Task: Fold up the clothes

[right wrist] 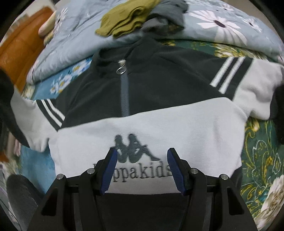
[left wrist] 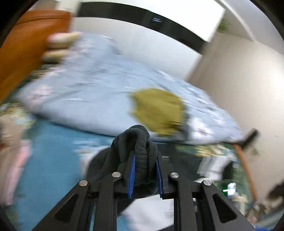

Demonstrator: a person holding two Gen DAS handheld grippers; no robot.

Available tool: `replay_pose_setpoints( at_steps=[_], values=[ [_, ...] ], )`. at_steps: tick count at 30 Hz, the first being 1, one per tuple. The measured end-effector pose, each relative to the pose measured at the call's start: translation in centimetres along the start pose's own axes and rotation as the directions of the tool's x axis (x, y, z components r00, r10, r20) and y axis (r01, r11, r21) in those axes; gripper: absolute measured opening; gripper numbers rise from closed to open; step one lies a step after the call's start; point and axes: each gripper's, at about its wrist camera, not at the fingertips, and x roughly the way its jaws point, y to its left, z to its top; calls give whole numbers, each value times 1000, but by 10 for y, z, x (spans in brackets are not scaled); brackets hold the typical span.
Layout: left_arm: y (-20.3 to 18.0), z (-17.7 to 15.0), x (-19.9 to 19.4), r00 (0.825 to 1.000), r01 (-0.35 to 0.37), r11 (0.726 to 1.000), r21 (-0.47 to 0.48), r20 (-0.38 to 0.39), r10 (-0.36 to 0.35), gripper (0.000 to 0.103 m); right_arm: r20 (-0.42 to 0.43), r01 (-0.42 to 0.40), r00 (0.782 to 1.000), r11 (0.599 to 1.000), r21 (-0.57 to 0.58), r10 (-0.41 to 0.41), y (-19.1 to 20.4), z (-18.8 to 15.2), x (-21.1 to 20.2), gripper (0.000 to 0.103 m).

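Right now my left gripper (left wrist: 145, 170) has its fingers pinching a dark cuff of the sweater (right wrist: 142, 110), which lies face-up on the bed (right wrist: 261, 142), while my right gripper (right wrist: 142, 168) hovers over its logo, fingers spread.

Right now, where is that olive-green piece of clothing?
In the right wrist view the olive-green garment lies at the top centre, on the pale blue floral duvet, touching a grey garment on its right, beyond the sweatshirt's collar.
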Motion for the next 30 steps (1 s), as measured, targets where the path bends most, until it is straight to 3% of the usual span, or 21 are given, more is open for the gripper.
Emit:
replay_pose_setpoints(
  at_steps=[4, 10, 12, 14, 17, 19, 20, 21, 23, 27, 30],
  values=[
    [-68, -16, 76, 987, 93, 996, -14, -130, -94, 22, 44, 0, 999, 997, 78, -3, -40, -9, -14, 60],
    [-132, -49, 189, 938, 124, 990, -68, -318, -139, 23, 46, 30, 998, 974, 223, -41, -99, -36, -25, 60],
    [-138, -61, 206, 921, 110, 992, -65, -369, -126, 37, 48, 33, 998, 968, 247, -47, -111, -42, -28, 60],
    [-132, -66, 206, 910, 127, 988, -87, -385, -151, 43, 53, 32, 997, 964, 263, -47, -118, -45, -31, 60],
    [-107, -65, 172, 919, 181, 974, -136, -330, -216, 50, 66, 19, 997, 963, 269, -38, -121, -44, -31, 60],
    [-72, -66, 139, 958, 119, 984, -129, -244, -148, 59, 82, -3, 996, 964, 267, -19, -119, -40, -32, 60],
    [-54, -71, 126, 974, 38, 993, -114, -219, -63, 63, 99, -27, 995, 964, 263, 1, -118, -38, -34, 60],
    [-35, -78, 116, 978, -61, 994, -96, -204, 40, 64, 116, -52, 993, 965, 258, 22, -116, -35, -35, 60],
    [1, -94, 100, 958, -231, 969, -83, -192, 212, 64, 128, -95, 990, 959, 268, 62, -115, -28, -30, 60],
    [57, -135, 102, 921, -314, 931, -188, -296, 251, 64, 150, -187, 978, 934, 305, 147, -112, -17, -22, 60],
    [71, -154, 112, 911, -326, 921, -213, -332, 245, 64, 147, -241, 969, 903, 356, 201, -109, -15, -15, 60]
  ],
)
